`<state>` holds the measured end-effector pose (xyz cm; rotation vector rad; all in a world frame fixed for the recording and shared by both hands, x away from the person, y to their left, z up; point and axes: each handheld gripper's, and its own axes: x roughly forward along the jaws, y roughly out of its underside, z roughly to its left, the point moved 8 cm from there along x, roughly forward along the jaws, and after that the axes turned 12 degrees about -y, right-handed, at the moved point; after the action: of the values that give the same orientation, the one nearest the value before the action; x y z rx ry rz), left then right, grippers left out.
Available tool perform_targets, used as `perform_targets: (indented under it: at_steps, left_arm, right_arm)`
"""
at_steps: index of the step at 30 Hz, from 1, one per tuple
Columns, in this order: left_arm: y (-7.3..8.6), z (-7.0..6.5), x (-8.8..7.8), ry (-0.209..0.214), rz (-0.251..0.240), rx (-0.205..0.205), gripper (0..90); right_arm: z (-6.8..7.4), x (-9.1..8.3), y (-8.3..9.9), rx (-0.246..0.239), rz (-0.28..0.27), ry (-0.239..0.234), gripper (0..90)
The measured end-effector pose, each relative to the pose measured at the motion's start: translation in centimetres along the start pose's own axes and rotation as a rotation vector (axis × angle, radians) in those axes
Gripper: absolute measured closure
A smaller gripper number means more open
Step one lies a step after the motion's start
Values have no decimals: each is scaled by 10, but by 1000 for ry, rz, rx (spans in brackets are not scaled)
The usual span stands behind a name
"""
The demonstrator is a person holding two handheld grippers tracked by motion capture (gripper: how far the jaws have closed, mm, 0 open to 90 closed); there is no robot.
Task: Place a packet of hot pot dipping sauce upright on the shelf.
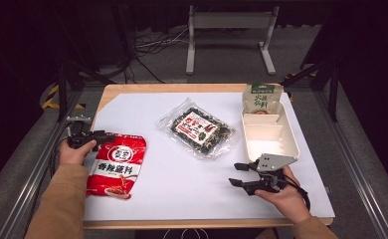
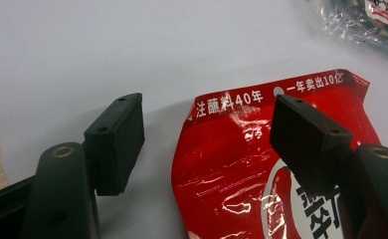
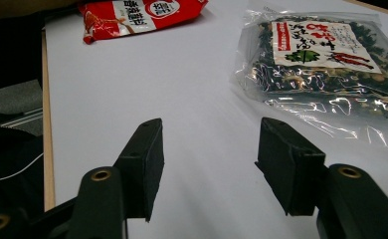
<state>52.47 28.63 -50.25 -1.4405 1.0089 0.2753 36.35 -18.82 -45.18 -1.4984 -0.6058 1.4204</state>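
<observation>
A: From the high view, what lies on the table [image 1: 147,199]?

B: A red packet [image 1: 116,165] at the near left, a clear bag of dark dried food [image 1: 199,128] in the middle, and a white tray [image 1: 271,134] at the right with a green pouch [image 1: 261,97] leaning at its far end.

A: And the grippers?

B: The left gripper [image 1: 102,137] sits at the far left corner of the red packet, held in the person's left hand [image 1: 73,152]. The right gripper [image 1: 238,174] is near the front edge at the right, just on the near side of the tray, jaws pointing left and spread apart with nothing in them.

A: What about the left gripper view?

B: The left gripper [image 2: 207,134] has its jaws wide and released. The top edge of the red packet [image 2: 232,164] lies flat on the white surface between them, closer to the right jaw, which stands over it. I cannot tell whether that jaw touches the packet.

A: The right gripper view?

B: The right gripper [image 3: 209,164] is released too, bare white table between its jaws. The clear bag [image 3: 326,69] lies to the far right, and the red packet [image 3: 137,15] is well apart at the far left
</observation>
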Motion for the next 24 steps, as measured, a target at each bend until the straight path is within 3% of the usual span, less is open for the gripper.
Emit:
perform_targets:
  at_steps: [5, 10, 12, 16, 17, 20, 24]
  left_arm:
    - [3, -2, 3, 13, 3, -15, 305]
    - [4, -5, 2, 16, 10, 10, 346]
    - [5, -5, 2, 2, 19, 34, 436]
    - [7, -4, 0, -17, 45, 18, 630]
    - [7, -3, -1, -32, 53, 16, 630]
    - [9, 0, -3, -67, 66, 11, 744]
    - [7, 0, -7, -66, 53, 6, 866]
  right_arm:
    - [1, 1, 0, 1, 0, -3, 433]
    - [2, 1, 0, 2, -1, -4, 432]
    - [2, 1, 0, 3, 2, -5, 432]
    - [1, 1, 0, 5, 2, -3, 432]
    - [0, 1, 1, 7, 5, 1, 432]
    - [-1, 0, 2, 10, 9, 6, 432]
    - [-1, 0, 2, 10, 6, 5, 432]
